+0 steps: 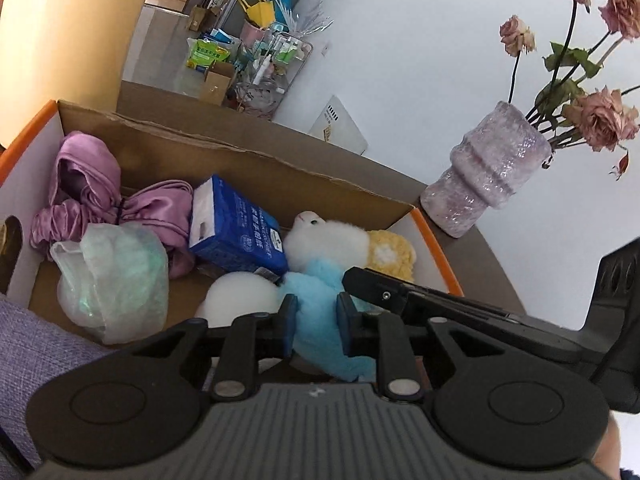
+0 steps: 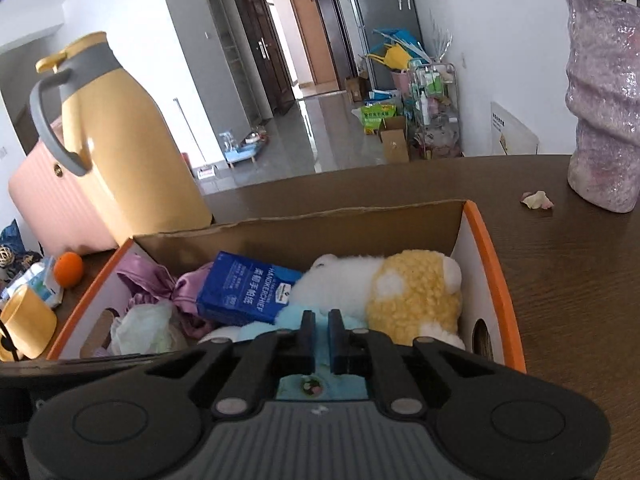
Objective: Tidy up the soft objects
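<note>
- Surroundings: brown table (image 2: 560,280) carried a lilac textured vase (image 1: 486,176) of dried pink roses (image 1: 600,116) just beside the box's right end; fallen petal (image 2: 537,200) lay near the vase foot.
- Yellow thermos jug (image 2: 120,148) stood touching the box's far left corner, pink case (image 2: 48,204) behind it; orange ball (image 2: 68,269) and yellow cup (image 2: 26,322) sat left of the box.
- Nothing blocked the box opening from above; the two tools crowded each other over it.
- Cardboard box (image 1: 240,152), orange-rimmed, open top. Inside, left to right: purple satin cloth (image 1: 92,184), bagged pale green item (image 1: 116,276), blue tissue pack (image 1: 236,228), white ball (image 1: 240,300), white-and-yellow plush (image 2: 400,292).
- Blue plush (image 1: 316,292) lay at the box's near side, against the white-and-yellow one.
- Left gripper (image 1: 316,320): narrow, pads pressing the blue plush.
- Right gripper (image 2: 320,334): nearly closed, pinching blue fabric of the same plush.
</note>
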`<state>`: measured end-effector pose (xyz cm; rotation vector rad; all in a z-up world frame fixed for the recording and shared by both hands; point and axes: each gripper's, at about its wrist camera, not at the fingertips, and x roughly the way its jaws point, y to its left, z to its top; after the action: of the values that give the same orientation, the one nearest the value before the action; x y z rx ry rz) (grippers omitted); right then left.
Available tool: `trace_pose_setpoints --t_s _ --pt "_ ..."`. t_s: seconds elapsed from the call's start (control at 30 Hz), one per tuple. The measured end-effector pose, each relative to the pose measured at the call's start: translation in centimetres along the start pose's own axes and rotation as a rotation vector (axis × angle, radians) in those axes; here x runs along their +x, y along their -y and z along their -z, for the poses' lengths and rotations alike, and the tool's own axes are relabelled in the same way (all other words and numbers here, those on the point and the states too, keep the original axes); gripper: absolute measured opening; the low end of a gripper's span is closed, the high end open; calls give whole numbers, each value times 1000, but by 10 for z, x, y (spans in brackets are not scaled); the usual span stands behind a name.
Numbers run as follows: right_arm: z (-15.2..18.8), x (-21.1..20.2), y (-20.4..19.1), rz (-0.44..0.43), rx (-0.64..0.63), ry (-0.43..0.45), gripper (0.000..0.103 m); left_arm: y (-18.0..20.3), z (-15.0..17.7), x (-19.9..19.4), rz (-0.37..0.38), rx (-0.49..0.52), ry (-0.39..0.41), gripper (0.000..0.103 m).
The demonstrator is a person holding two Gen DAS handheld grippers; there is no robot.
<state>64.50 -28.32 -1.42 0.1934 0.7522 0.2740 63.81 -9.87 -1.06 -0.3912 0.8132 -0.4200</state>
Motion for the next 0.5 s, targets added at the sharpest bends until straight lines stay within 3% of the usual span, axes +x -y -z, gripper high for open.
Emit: trace_pose_setpoints --t_s 0.2,0.33,0.5 --pt "-10 -33 -11 28 -38 33 8 22 -10 -43 -82 70 57 22" --pt "-21 -99 -26 62 -92 105 10 44 -19 -110 -175 163 158 23" --pt "-23 -193 -37 106 -162 203 12 70 -15 -201 -319 283 297 36"
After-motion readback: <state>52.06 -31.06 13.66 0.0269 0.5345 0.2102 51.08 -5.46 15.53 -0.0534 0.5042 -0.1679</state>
